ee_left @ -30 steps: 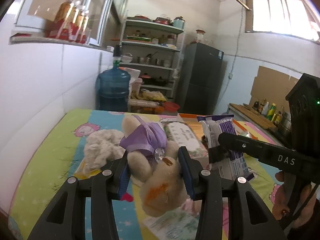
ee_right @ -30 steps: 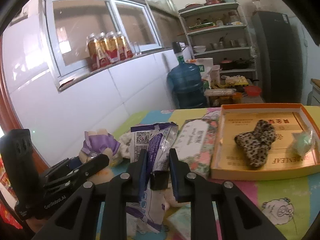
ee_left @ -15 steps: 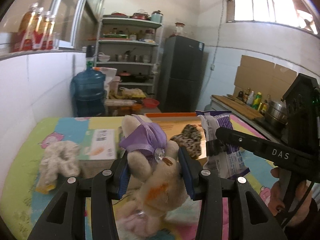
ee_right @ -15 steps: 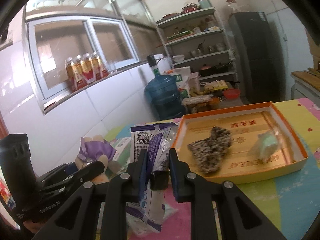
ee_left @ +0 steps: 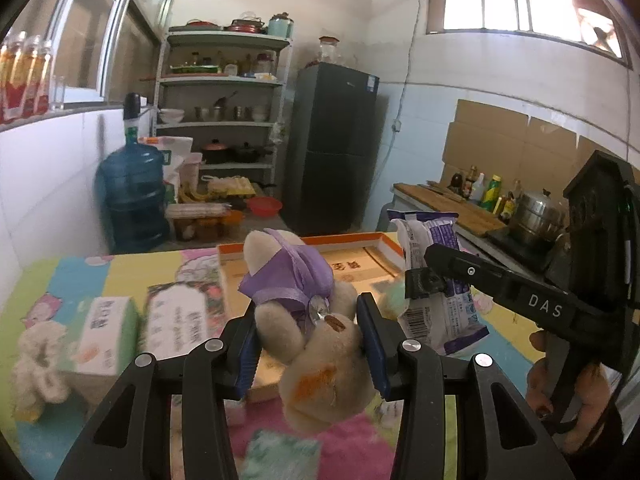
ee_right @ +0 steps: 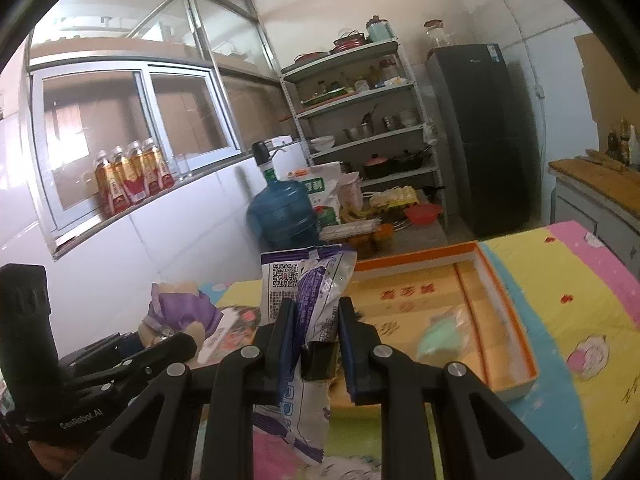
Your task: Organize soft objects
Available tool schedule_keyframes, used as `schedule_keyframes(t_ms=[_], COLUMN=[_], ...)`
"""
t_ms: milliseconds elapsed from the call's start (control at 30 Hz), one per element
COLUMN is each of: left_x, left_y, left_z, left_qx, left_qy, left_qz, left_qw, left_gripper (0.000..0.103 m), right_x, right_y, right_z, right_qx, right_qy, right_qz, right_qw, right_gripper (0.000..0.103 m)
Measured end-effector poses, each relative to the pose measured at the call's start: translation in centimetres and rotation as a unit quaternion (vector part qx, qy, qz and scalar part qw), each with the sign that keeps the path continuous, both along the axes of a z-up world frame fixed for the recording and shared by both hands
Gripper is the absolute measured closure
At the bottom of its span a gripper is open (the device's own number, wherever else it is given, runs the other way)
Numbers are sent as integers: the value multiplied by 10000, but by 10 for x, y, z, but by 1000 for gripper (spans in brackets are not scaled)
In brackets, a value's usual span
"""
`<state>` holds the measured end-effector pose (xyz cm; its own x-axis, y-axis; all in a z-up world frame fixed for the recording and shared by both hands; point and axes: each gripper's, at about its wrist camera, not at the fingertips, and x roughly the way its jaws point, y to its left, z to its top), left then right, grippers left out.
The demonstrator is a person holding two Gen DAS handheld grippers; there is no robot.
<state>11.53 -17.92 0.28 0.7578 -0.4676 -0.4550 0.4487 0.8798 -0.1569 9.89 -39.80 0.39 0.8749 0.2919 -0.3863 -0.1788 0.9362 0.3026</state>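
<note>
Cream scrunchie (ee_left: 38,364) in left view only; mint pouch (ee_right: 438,338) clear in right

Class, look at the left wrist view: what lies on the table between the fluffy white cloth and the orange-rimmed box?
Two flat packs: a green-and-white tissue pack beside the fluffy white cloth, then a floral pack against the orange-rimmed box.

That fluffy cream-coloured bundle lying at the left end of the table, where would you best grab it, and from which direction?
Probably across its narrow middle, coming down from above. The fluffy cream bundle lies flat and crumpled on the table, so there is no handle or firm edge. The green tissue pack sits close on its right, so set the fingers along that gap, not across it. It is blurred, so finer detail is unclear.
</note>
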Motion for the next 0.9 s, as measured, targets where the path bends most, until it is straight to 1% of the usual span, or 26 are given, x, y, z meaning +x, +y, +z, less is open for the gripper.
schedule_keyframes(t_ms=[200,367,567,900], left_x=[29,51,75,96], left_y=[-28,-41,-50,-57], left_z=[-5,-14,-31,-56], left_qx=[-27,11,27,54], left_qy=[234,393,694,964], left_qz=[-42,109,220,300], left_qw=[9997,9992,9973,9949], left_gripper=[57,57,57,57], right_x=[25,45,63,83], right_y=[-22,-33,-33,-24], right_z=[-7,-17,-32,-51], right_qx=[-24,40,65,-132], right_qy=[48,174,373,821], right_qz=[-74,-24,134,182], right_qw=[10000,9998,9992,9964], right_gripper=[81,81,81,81])
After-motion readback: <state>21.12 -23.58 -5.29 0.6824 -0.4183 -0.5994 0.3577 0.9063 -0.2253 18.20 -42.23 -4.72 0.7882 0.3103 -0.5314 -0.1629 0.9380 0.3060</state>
